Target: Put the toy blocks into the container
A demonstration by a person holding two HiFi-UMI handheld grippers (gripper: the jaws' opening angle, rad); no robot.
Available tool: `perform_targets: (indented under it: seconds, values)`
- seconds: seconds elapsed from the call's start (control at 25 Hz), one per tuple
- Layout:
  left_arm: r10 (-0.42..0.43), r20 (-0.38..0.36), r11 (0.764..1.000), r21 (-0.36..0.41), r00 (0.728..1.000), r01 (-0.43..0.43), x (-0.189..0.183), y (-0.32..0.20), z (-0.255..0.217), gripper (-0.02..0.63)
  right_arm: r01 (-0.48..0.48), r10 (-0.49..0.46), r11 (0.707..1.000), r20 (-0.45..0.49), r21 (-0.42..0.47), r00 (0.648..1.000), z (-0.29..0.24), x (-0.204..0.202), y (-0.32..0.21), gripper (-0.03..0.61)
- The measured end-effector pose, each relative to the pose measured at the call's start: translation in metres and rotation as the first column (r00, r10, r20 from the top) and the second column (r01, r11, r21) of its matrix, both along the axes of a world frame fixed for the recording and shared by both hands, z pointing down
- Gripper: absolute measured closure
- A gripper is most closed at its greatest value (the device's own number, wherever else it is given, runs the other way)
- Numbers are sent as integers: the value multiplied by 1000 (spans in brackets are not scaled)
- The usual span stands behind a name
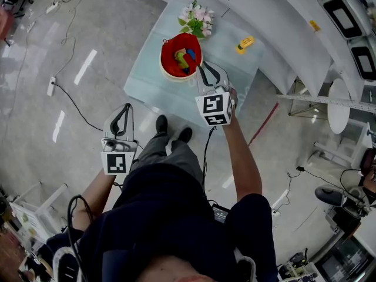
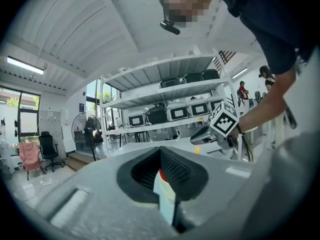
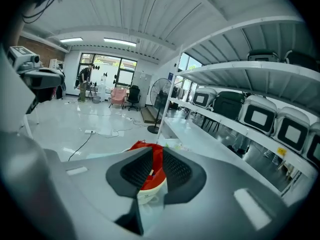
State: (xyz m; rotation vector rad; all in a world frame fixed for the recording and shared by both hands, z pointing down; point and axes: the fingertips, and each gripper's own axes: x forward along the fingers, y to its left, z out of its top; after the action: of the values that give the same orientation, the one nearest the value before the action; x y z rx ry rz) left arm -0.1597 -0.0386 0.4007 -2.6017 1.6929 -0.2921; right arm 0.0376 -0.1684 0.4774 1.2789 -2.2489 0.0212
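Starting with the head view: where do the task items stand? (Inspector)

The container (image 1: pixel 166 44), red-lined with a pale outer wall, sits on the glass table (image 1: pixel 150 88). Several toy blocks (image 1: pixel 183 59) lie inside it. A bunch of flowers (image 1: pixel 197 19) stands just behind it. A yellow object (image 1: pixel 245 43) lies apart towards the table's far side; what it is cannot be told. (Assistant)

And the claws in that view? (Inspector)

The right gripper (image 1: pixel 210 69) is held out over the near part of the table, its tips just beside the container's near rim. No contact with the rim can be made out. The left gripper (image 1: pixel 124 108) is held off the table's left edge, over the floor and well apart from the container. (Assistant)

Left gripper view? (Inspector)

The left gripper (image 2: pixel 160 151) has its tips met at the front, with only a thin slit lower down between the two fingers. Nothing is pinched. The slit shows the pale table and a sliver of red. Beyond, the right gripper's marker cube and the person's forearm cross the right of the picture, in front of shelving (image 2: pixel 165 89) and a fan (image 2: pixel 86 131). (Assistant)

Right gripper view? (Inspector)

The right gripper (image 3: pixel 154 154) has its jaws a narrow way apart. The pads do not touch and nothing sits between them. The container (image 3: pixel 148 190) shows through the gap, ahead of and below the tips, with the red lining above the pale wall. (Assistant)
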Motion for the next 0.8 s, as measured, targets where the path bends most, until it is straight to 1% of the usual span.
perform_targets:
  seconds: [0.12, 0.16, 0.2, 0.4, 0.56, 0.64, 0.8]
  values:
    - [13, -5, 1000, 18, 1000, -13, 5, -2, -5, 611, -32, 31, 999, 22, 26, 999, -13, 9, 8, 538]
    - [15, -8, 1000, 19, 1000, -15, 6, -3, -7, 611, -44, 42, 998, 31, 40, 999, -18, 12, 10, 574]
    - [17, -11, 1000, 20, 1000, -17, 8, -3, -8, 611, -53, 51, 997, 41, 52, 998, -23, 15, 13, 580]
    - [37, -19, 998, 49, 999, -36, 16, -5, -17, 611, -83, 76, 994, 93, 76, 993, -36, 24, 26, 580]
    - [50, -15, 997, 60, 999, -49, 22, -5, -22, 611, -124, 106, 986, 162, 110, 981, -57, 34, 38, 580]
    - [52, -17, 997, 61, 999, -51, 24, -5, -25, 611, -148, 120, 980, 199, 136, 973, -69, 38, 46, 580]
    - [64, -39, 994, 92, 997, -61, 32, -9, -36, 611, -207, 155, 959, 258, 191, 954, -88, 53, 64, 580]
